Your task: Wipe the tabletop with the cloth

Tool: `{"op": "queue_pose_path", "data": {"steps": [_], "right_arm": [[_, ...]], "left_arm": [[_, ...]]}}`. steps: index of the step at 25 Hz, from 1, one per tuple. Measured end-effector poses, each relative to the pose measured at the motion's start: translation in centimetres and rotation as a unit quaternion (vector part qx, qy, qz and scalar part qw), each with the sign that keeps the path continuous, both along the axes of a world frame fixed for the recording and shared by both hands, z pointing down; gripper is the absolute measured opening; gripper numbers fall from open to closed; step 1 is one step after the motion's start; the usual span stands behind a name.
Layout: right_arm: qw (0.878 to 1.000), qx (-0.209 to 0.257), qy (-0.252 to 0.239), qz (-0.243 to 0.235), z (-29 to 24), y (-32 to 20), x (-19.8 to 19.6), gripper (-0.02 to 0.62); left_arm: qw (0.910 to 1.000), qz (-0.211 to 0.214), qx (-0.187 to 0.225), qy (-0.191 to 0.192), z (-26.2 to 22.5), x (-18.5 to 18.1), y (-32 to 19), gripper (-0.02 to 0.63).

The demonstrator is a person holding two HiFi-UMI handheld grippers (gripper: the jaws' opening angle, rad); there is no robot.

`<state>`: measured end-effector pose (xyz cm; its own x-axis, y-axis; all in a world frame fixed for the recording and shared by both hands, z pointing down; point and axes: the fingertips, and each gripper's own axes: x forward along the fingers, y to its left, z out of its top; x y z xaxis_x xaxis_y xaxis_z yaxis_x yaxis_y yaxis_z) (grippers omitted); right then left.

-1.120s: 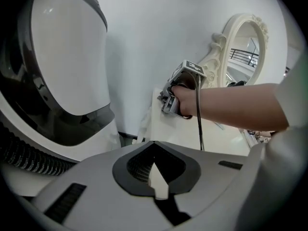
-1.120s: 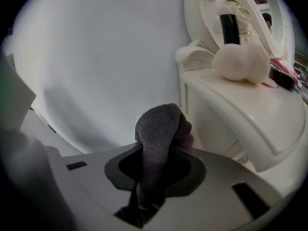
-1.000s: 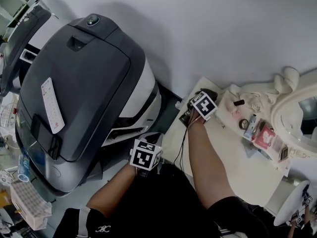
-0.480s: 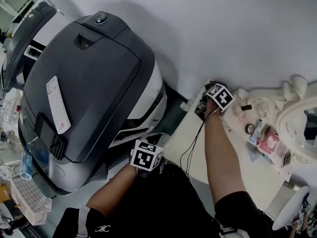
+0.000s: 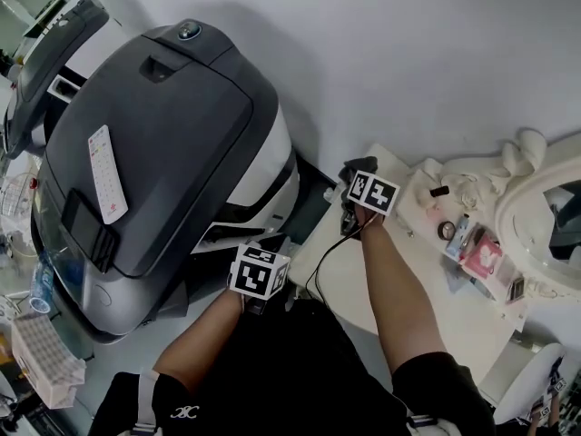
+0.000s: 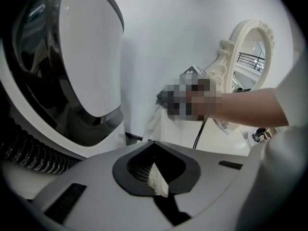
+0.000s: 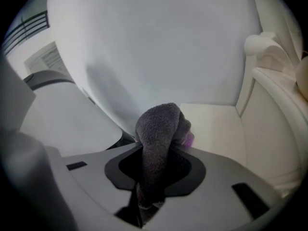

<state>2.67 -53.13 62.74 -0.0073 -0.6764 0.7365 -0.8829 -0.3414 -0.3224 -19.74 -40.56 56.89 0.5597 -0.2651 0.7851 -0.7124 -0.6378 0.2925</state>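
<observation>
A dark grey cloth (image 7: 159,129) bulges out from between the jaws of my right gripper (image 7: 156,153), which is shut on it. The bunched end of the cloth rests at the near edge of the cream tabletop (image 7: 216,121), by the wall. In the head view the right gripper (image 5: 356,189) is at the table's (image 5: 354,275) far left corner, and its marker cube hides most of the cloth. My left gripper (image 5: 257,284) hangs off the table beside the person's lap. Its jaws (image 6: 156,179) are shut on nothing, and only a small white tag shows there.
A large dark-grey and white machine (image 5: 154,143) stands just left of the table, with a white remote-like strip (image 5: 107,185) on its lid. An ornate cream mirror (image 5: 545,207), a pale bundled cloth (image 5: 508,162) and small items including a pink packet (image 5: 484,254) crowd the table's right side.
The right gripper with the cloth went right along the wall half a second ago and has come back to the table's left corner. The left gripper has hardly moved.
</observation>
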Motion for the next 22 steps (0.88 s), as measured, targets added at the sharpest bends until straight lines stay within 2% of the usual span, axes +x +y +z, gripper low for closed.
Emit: {"op": "queue_pose_path", "data": {"steps": [8, 15, 22], "right_arm": [[0.992, -0.011, -0.006, -0.124, 0.3, 5.2, -6.5, 0.094], [0.970, -0.018, -0.012, -0.240, 0.5, 10.4, -13.0, 0.094], [0.947, -0.023, -0.017, -0.319, 0.6, 14.6, -17.5, 0.094]], "left_arm": [[0.9991, -0.039, 0.014, 0.009, -0.9, -0.4, 0.6, 0.000], [0.9965, -0.080, 0.020, 0.009, -0.9, -1.2, 2.3, 0.000], [0.9890, -0.146, 0.024, 0.005, -0.7, -4.0, 3.5, 0.000]]}}
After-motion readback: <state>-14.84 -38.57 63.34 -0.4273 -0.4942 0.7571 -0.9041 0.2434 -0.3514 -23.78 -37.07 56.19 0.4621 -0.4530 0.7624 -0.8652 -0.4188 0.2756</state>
